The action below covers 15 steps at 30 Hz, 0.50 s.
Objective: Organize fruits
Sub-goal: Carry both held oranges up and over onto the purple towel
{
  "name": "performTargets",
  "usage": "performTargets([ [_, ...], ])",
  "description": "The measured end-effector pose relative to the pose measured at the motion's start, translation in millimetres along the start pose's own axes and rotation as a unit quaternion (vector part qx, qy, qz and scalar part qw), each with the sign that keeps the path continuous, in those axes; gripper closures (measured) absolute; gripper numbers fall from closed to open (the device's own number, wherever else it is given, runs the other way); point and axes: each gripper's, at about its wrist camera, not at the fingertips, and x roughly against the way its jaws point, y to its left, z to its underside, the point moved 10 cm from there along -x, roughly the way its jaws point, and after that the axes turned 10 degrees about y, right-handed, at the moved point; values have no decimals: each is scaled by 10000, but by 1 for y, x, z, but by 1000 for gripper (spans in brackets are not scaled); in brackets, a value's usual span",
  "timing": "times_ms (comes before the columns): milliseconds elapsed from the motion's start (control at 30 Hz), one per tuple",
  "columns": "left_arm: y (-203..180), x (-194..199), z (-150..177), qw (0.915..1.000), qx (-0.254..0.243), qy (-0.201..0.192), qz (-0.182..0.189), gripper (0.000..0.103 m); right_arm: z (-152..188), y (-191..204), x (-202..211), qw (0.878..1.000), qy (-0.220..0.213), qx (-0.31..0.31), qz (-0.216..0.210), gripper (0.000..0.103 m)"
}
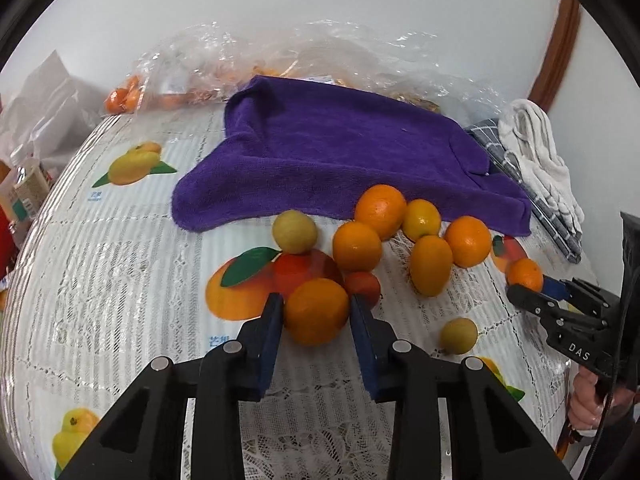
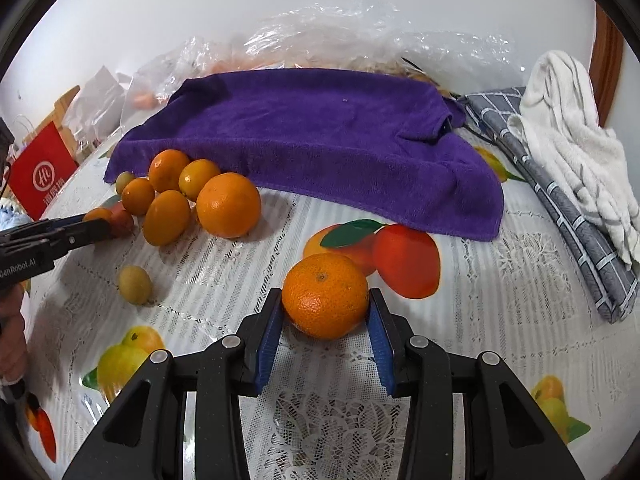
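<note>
the left tongs (image 1: 316, 312) are clamped on an orange (image 1: 317, 316) at the near edge of a cluster of fruit, both blue pads (image 1: 271, 336) pressed to its sides while it sits on the table (image 1: 120, 280). the right tongs (image 2: 326, 312) grip a second orange (image 2: 325, 295) the same way, alone and apart from the cluster, just in front of a printed picture of fruit on the tablecloth. in the left wrist view the right tongs show at the right edge, tips closed on that small orange, a person's hand (image 1: 588, 404) on the handle below.

beyond the left tongs lie the loose fruits: a small reddish one (image 1: 364, 286) touching the held orange, a pale yellow-green fruit (image 1: 295, 231) to the left, then several oranges and oval yellow-orange fruits bunched together, the largest orange (image 2: 228, 205) nearest the right tongs' side. one small yellowish fruit (image 1: 459, 335) sits by itself between the two tongs.

behind the cluster a purple towel (image 1: 340, 152) is draped over something raised, its front hem touching the table beside the fruit. crumpled clear plastic bags (image 1: 304, 56) holding more orange fruit lie behind it against a white wall. to the right a grey checked cloth (image 2: 560, 200) and a white towel (image 2: 576, 148) are heaped; a red paper bag (image 2: 42, 176) stands at far left.
</note>
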Motion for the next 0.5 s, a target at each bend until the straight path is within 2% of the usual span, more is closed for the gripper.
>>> performTargets([
  [133, 4, 10, -2, 9999, 116, -39, 23, 71, -2, -4, 7, 9998, -38, -154, -150, 62],
  [500, 8, 54, -31, 9990, 345, -286, -56, 71, -38, -20, 46, 9985, -460, -304, -35, 62],
])
